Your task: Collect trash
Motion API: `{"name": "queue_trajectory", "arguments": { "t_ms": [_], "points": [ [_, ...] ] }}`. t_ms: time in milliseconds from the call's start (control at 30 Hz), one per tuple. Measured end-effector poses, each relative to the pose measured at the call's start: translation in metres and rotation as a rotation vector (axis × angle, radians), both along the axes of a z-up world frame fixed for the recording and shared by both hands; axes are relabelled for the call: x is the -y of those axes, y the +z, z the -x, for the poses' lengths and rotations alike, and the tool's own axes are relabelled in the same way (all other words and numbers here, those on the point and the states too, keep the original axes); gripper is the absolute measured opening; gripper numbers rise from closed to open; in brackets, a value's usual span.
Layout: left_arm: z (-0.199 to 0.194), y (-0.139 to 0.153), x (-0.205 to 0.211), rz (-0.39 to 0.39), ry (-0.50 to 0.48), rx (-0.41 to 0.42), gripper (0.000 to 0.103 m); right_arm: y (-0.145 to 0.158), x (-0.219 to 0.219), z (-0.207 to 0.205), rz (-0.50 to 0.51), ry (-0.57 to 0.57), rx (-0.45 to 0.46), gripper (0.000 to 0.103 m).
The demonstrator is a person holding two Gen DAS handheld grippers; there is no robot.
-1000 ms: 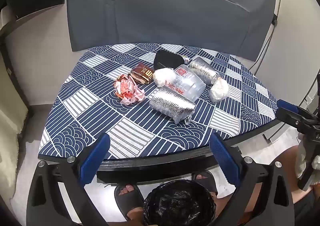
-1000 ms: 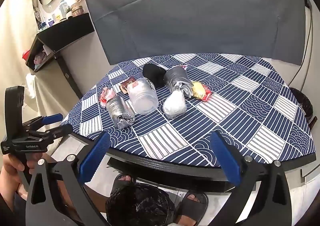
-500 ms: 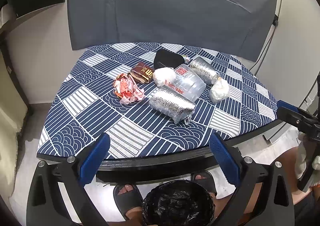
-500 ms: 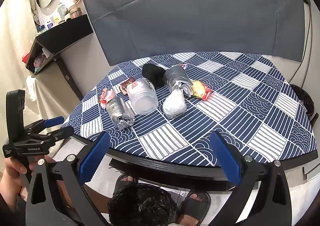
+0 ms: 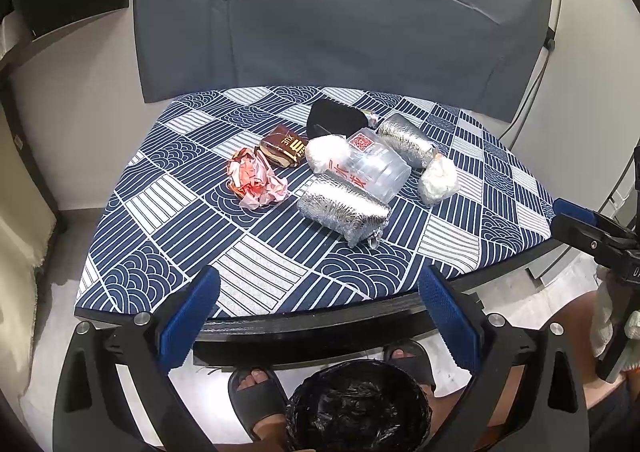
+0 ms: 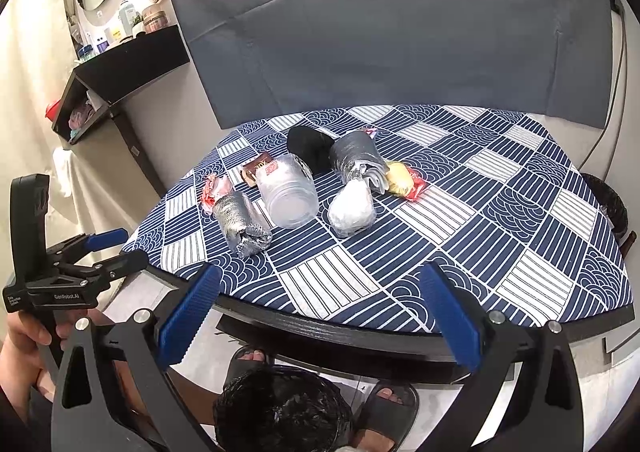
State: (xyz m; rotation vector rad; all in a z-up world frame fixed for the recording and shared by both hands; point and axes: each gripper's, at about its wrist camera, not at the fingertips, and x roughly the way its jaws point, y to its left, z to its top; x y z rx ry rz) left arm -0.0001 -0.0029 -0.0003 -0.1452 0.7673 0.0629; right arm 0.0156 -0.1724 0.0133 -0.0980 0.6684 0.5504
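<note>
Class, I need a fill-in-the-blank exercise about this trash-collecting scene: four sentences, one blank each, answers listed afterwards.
1. Both the left gripper and the right gripper are ____.
2. The clear plastic cup lies on its ____.
3. The bin is lined with a ____ bag.
4. The tablecloth is white and ____.

Answers: open; side; black; blue

Bare tablecloth (image 5: 256,272) lies open along the near edge; farther in, the foil roll (image 5: 344,212), plastic cup (image 5: 374,172) and crumpled wrapper (image 5: 256,182) crowd together, seemingly touching
</note>
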Motion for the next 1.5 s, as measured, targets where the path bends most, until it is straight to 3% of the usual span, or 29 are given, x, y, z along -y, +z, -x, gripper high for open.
{"name": "queue_trajectory", "arguments": {
  "t_ms": [1500],
  "points": [
    [0.0001,0.0032,0.0027,-0.013,-0.006,0.006,0.096,-0.0004,0.0001,0.0005,0.009,0.005,0.003,0.099]
  ]
}}
